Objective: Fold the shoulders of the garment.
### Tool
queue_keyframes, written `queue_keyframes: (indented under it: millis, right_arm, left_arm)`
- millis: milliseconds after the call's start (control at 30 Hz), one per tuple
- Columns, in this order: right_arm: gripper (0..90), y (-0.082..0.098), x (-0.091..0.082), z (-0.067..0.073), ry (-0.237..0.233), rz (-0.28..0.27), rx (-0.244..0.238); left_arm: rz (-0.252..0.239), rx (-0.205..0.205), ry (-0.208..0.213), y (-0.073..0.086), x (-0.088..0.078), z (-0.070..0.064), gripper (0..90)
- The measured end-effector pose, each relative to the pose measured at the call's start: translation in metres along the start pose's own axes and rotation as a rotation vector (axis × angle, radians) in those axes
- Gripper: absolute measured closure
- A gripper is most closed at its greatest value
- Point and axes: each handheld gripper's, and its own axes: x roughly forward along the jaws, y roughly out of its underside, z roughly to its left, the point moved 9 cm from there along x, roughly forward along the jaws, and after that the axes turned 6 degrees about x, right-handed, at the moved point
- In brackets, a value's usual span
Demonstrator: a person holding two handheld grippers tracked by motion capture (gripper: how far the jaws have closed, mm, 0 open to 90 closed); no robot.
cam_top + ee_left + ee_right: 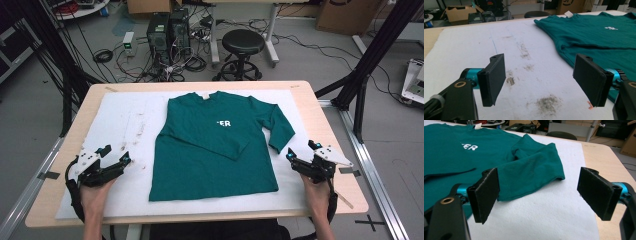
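- Jaws of the left gripper [126,159] are spread wide with nothing between them; it is held low over the white padded mat [120,120], just left of the garment, and in the left gripper view its black pads [494,78] frame bare, stained mat.
- Jaws of the right gripper [290,156] are likewise parted and empty; it is held near the table's right edge, and in the right gripper view the cuff end of the spread sleeve [534,170] is seen lying just ahead, between the two pads but not touched.
- The dark green long-sleeved cotton shirt [215,150] is laid flat, front up, in the middle of the mat, collar away from the person, with small white lettering on the chest.
- One sleeve is already folded diagonally across the chest; this part of a fold is judged done.
- The other sleeve is left lying outward toward the right gripper, so it is judged not yet folded.
- The body is seen at full length, so the remaining folds of the trunk are judged outstanding.
- The light wooden table [325,130] carries the mat; a black round stool [243,42] stands on the floor beyond it.
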Motion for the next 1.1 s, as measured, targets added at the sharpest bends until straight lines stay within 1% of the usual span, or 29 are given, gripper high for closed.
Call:
queue_keyframes:
  millis: [67,100,167,233,267,300,333,400,433,467,500,533,733,833,900,967,1000,1033,1100]
  right_arm:
    - [20.1,0.000,0.000,0.000,-0.012,-0.001,0.010]
    - [22.3,0.000,-0.001,0.001,-0.023,0.002,0.022]
    - [26.9,0.001,0.000,0.003,-0.054,0.014,0.031]
    - [30.4,0.002,0.001,0.007,-0.091,0.046,0.042]
    - [30.4,0.002,0.001,0.007,-0.091,0.046,0.042]
    - [32.1,0.002,0.002,0.010,-0.113,0.062,0.050]
    - [35.1,0.003,0.005,0.013,-0.127,0.089,0.039]
    - [37.9,0.002,0.008,0.017,-0.144,0.113,0.030]
    - [39.0,0.001,0.011,0.017,-0.143,0.125,0.017]
    - [39.0,0.001,0.011,0.017,-0.143,0.125,0.017]
    - [41.9,0.000,0.017,0.020,-0.137,0.160,0.001]
    - [43.2,-0.001,0.020,0.022,-0.141,0.170,-0.012]
    - [43.6,-0.005,0.039,0.040,-0.148,0.249,-0.097]
    - [44.2,-0.002,0.047,0.045,-0.144,0.294,-0.123]
    - [49.7,-0.001,0.052,0.047,-0.142,0.317,-0.132]
    - [59.6,0.001,0.055,0.047,-0.133,0.338,-0.133]
    - [59.6,0.001,0.055,0.047,-0.133,0.338,-0.133]
    - [64.8,0.002,0.058,0.047,-0.137,0.352,-0.131]
    - [72.8,0.004,0.059,0.046,-0.131,0.376,-0.126]
  left_arm:
    - [-0.001,-0.002,-0.001,0.000,0.000,0.000,26.6]
    - [0.003,-0.003,0.001,0.001,0.000,0.000,26.6]
    - [0.008,-0.006,0.002,0.001,0.001,0.000,26.6]
    - [0.008,0.000,0.002,0.001,0.001,0.000,26.7]
    - [0.008,0.000,0.002,0.001,0.001,0.000,26.8]
    - [0.009,0.005,0.003,0.001,0.001,-0.001,26.8]
    - [0.014,0.013,0.005,0.001,0.002,-0.002,27.5]
    - [0.021,0.018,0.008,0.002,0.002,-0.002,27.6]
    - [0.022,0.017,0.009,0.002,0.002,-0.002,27.6]
    - [0.022,0.017,0.009,0.002,0.002,-0.002,27.6]
    - [0.025,0.017,0.011,0.002,0.002,-0.002,27.6]
    - [0.025,0.016,0.011,0.002,0.002,-0.002,27.6]
    - [0.025,0.015,0.011,0.002,0.003,-0.002,27.7]
    - [0.028,0.015,0.008,0.002,0.003,-0.002,27.9]
    - [0.033,0.016,0.008,0.002,0.003,-0.002,28.0]
    - [0.037,0.016,0.008,0.003,0.004,-0.002,28.0]
    - [0.037,0.016,0.008,0.003,0.004,-0.002,28.0]
    - [0.040,0.016,0.009,0.003,0.004,-0.002,28.0]
    - [0.039,0.014,0.009,0.003,0.004,-0.002,28.0]
